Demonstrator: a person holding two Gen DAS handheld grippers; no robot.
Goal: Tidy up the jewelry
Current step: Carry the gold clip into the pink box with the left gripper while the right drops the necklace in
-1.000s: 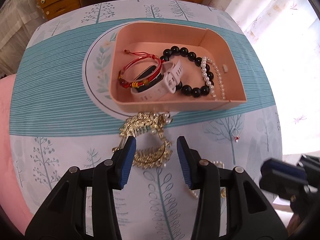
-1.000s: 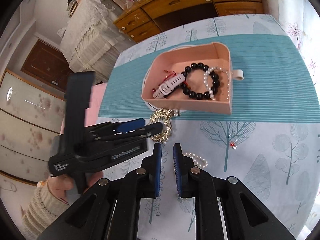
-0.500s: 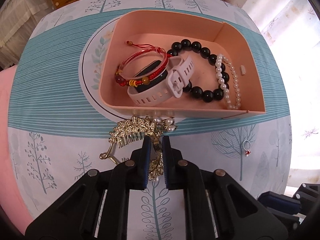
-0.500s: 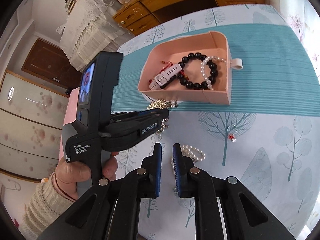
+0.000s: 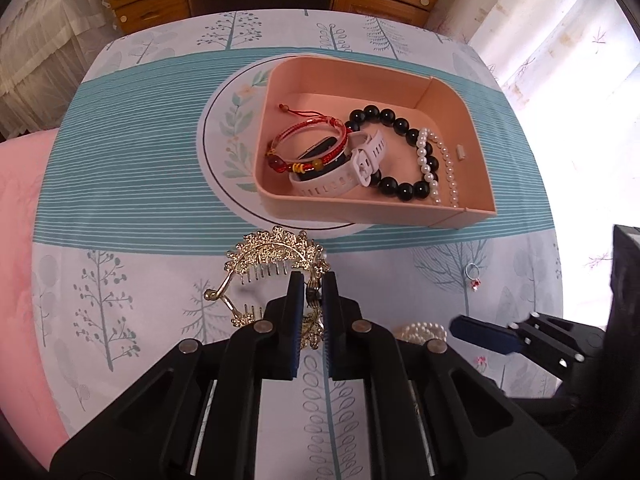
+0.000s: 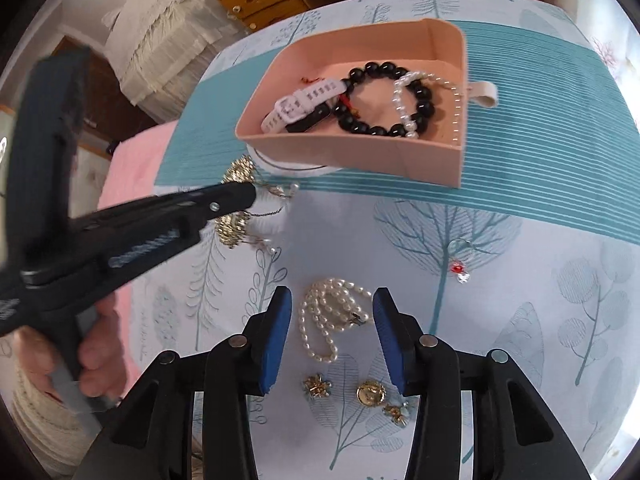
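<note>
Left wrist view: gold comb [image 5: 276,258] pinched at one end between the near-closed pads of the left gripper [image 5: 308,292], near the table's front half, just short of the tray [image 5: 472,216]. Right wrist view: pearl string [image 6: 326,320] flat on the tablecloth [image 6: 520,320], between the parted fingers of the right gripper [image 6: 330,336], jaws just opened, pads not touching it. Near the front edge, just behind those fingertips: two small gold brooches [image 6: 316,386] and a round gold one [image 6: 370,394]. Off to the right, well apart: ring with red stone [image 6: 458,268]. In the pink tray on the teal band: white watch [image 6: 304,100], black bead bracelet [image 6: 380,98], pearl bracelet [image 6: 408,100], red cord bracelet [image 5: 308,148]. Beyond the far edge: wooden drawers [image 5: 160,0]. Left gripper's black body, held in a hand [image 6: 96,360], crossing between the comb and the right camera.
</note>
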